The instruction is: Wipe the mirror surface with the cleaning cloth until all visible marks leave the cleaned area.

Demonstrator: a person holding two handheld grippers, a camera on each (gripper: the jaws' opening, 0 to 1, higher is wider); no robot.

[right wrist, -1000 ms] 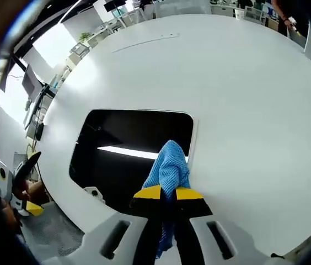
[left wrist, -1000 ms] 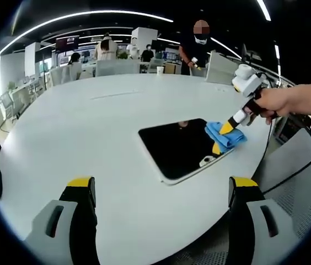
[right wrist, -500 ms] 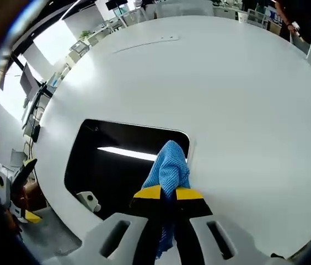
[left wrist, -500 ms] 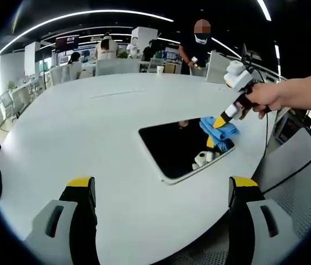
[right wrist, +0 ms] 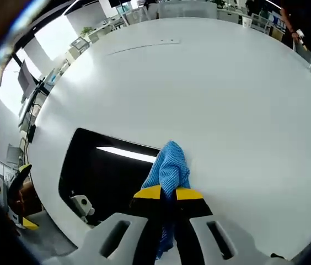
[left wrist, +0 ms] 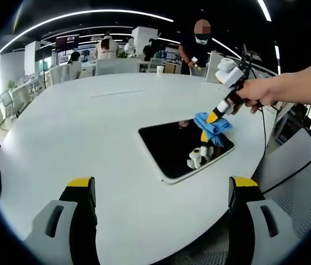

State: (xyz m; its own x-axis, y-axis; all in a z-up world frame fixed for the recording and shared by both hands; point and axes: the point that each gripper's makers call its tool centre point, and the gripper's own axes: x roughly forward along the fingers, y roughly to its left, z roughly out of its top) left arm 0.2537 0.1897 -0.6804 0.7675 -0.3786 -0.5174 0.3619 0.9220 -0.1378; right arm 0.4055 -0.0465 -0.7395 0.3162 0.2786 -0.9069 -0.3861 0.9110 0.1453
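Note:
A dark rectangular mirror (left wrist: 180, 147) (right wrist: 100, 174) with rounded corners lies flat on the white table (left wrist: 78, 127) (right wrist: 210, 83). In the left gripper view my right gripper (left wrist: 212, 117), held in a hand (left wrist: 257, 91), presses a blue cleaning cloth (left wrist: 210, 126) onto the mirror's far right corner. In the right gripper view the jaws are shut on the cloth (right wrist: 169, 168), which touches the mirror's edge. My left gripper (left wrist: 161, 190) stands open over bare table in front of the mirror, holding nothing.
The table's rounded edge runs close behind the mirror on the right, with a cable (left wrist: 266, 141) and a mesh chair (left wrist: 301, 176) beyond. Several people (left wrist: 197, 47) stand by desks and chairs at the far side.
The right gripper has drawn the cloth along the mirror's right side toward its far corner. The left gripper has stayed still.

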